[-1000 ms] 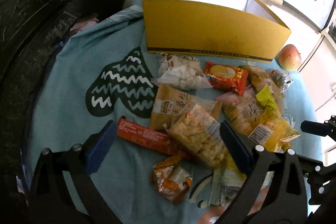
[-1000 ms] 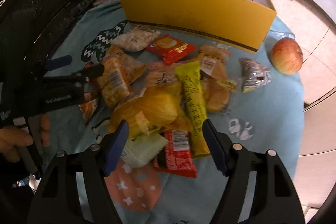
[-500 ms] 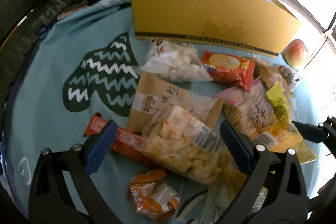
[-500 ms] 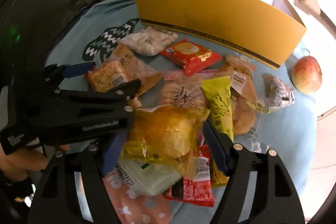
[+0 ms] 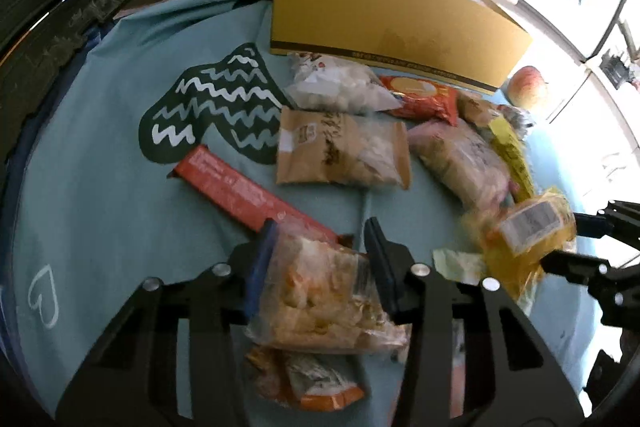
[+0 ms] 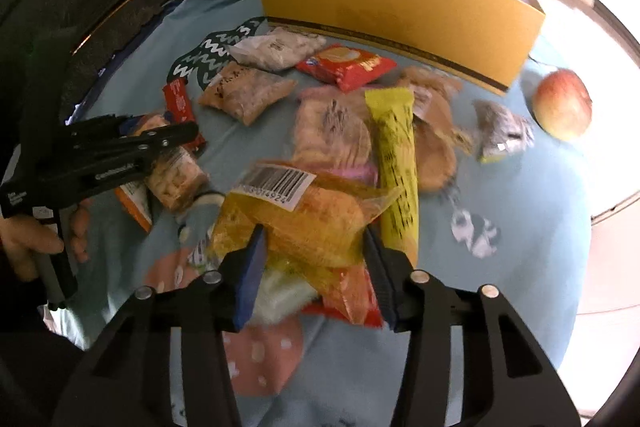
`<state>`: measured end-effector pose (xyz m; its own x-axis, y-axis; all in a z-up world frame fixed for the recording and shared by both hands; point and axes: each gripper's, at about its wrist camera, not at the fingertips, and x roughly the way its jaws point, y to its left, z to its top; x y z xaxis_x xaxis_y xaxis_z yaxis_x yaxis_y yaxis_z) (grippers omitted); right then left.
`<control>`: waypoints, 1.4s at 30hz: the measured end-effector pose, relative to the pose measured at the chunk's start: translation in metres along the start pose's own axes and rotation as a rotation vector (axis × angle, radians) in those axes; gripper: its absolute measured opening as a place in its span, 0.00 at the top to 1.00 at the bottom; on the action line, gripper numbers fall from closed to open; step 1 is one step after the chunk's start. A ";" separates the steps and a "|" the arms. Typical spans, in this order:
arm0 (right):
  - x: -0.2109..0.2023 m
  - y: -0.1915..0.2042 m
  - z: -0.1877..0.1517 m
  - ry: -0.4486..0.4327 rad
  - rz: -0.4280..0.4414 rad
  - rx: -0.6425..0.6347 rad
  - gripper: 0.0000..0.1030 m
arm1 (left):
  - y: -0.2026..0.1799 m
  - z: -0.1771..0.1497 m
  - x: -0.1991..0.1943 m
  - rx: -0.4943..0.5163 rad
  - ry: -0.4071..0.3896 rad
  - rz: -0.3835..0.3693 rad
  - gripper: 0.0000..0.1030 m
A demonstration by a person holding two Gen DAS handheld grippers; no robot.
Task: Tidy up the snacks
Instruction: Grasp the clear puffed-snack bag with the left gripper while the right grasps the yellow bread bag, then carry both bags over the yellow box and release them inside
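Left wrist view: our left gripper (image 5: 320, 243) has just been closing and its blue pads now press both sides of a clear bag of puffed snacks (image 5: 320, 291). Jaws narrow, bag pinched between them. An orange-and-white wrapper (image 5: 316, 383) lies under the bag, close to the camera. A long red bar (image 5: 244, 193) runs diagonally from the left pad toward the zigzag print on the blue cloth (image 5: 100, 155). Ahead of us sit a brown kraft pack (image 5: 340, 151), a white-candy bag (image 5: 340, 87) and a red-orange packet (image 5: 420, 99). The yellow box (image 5: 392, 23) stands upright at the far edge of the cloth, an apple (image 5: 528, 87) just off its right end. At the right edge we see the other gripper's tips on a yellow bag (image 5: 524, 239).

Right wrist view: our right gripper (image 6: 314, 255) has also just been closing; its pads squeeze the yellow bag with the barcode label (image 6: 308, 211). Narrow grip, bag held. A red wrapper (image 6: 352, 303) and a pale green pack (image 6: 280, 291) lie beneath it. A yellow stick pack (image 6: 394, 163) lies just right of the bag, pointing toward the box (image 6: 396, 7). The apple (image 6: 564, 105) sits apart on the right, a silver wrapper (image 6: 504, 131) beside it. On the left, a hand (image 6: 24, 239) grips the other tool, whose tips hold the puffed bag (image 6: 176, 175).
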<state>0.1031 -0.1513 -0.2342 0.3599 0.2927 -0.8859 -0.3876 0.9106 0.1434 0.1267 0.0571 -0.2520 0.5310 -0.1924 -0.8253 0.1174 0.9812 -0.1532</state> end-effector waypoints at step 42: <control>-0.044 -0.007 -0.013 -0.081 0.008 -0.034 0.57 | -0.023 -0.010 -0.053 0.108 -0.125 -0.065 0.25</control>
<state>0.0788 -0.1746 -0.2018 0.4235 0.3235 -0.8462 -0.4187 0.8982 0.1338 0.0872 0.0449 -0.2098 0.6187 -0.2627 -0.7404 0.2409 0.9605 -0.1396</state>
